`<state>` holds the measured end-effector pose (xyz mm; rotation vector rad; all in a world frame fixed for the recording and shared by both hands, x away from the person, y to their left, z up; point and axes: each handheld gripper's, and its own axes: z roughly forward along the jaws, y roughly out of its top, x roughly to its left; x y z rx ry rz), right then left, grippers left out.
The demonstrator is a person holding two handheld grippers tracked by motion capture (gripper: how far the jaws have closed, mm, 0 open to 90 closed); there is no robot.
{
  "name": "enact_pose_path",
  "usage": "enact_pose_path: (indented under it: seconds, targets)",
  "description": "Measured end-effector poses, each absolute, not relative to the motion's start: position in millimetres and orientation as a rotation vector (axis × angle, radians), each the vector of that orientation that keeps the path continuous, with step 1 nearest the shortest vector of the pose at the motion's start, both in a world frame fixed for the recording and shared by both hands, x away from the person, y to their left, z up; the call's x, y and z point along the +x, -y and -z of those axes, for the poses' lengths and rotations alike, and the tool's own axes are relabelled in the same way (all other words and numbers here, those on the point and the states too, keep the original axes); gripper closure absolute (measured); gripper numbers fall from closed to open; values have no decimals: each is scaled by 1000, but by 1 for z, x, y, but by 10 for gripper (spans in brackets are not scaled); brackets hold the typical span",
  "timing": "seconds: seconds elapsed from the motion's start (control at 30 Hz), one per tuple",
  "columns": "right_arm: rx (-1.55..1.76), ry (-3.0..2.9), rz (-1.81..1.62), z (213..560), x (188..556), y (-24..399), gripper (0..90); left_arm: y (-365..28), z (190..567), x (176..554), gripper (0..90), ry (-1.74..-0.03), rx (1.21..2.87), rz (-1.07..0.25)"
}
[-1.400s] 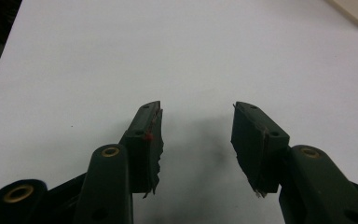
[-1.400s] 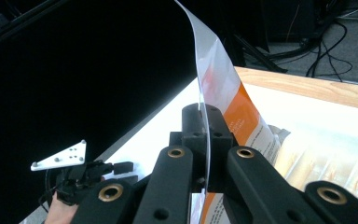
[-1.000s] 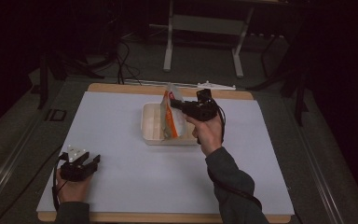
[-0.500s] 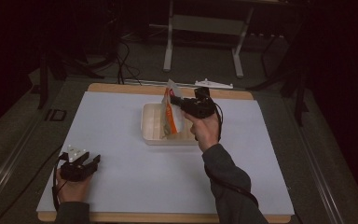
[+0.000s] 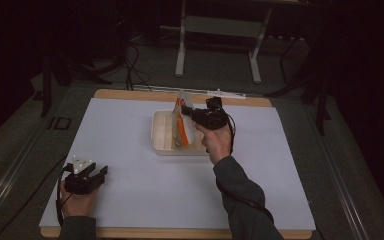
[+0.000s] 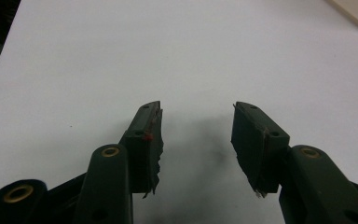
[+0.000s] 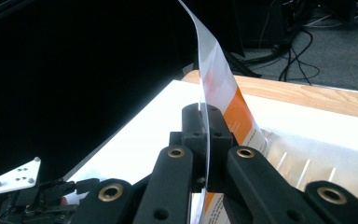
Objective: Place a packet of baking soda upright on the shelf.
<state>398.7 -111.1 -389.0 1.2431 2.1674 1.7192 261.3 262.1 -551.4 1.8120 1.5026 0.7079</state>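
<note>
Right hand-held gripper [image 5: 186,113] is seen in the high view held above the far middle of the bench [image 5: 130,130], clenched on the upper edge of an orange-and-white packet [image 5: 181,125]. The packet stands upright in a shallow cream tray [image 5: 161,131], its lower part inside the tray or just above its floor; which of the two cannot be told from this height. The left hand-held gripper [image 5: 100,172] is rested near the front left corner of the bench, well apart from the tray.

In the left gripper view, the left hand-held gripper [image 6: 196,135] is shown released, its jaws spread with nothing between them over bare white bench surface [image 6: 121,56].

In the right gripper view, the right hand-held gripper [image 7: 205,121] is shown with its jaws pressed together on the thin packet [image 7: 219,88], whose sheet curves up and away above the grip. The ribbed tray [image 7: 307,149] lies below and beside it.

The step in hand is judged to be the carrying of the packet at the tray, either lifted out or being set in. The next move calls for the pinch to be held firm and the travel kept vertical, so that the limp sheet is not dragged against the tray wall.
</note>
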Motion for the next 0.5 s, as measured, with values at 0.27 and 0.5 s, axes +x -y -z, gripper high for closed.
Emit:
enact_pose_path:
  seconds: [0.27,0.5]
  targets:
    - [1297,-2159,-1687,395,401,106,900,-262,551,261,528,-1505,1812,-706]
    - [1342,-2135,-1670,397,405,102,899,-262,551,261,527,-1505,1812,-706]
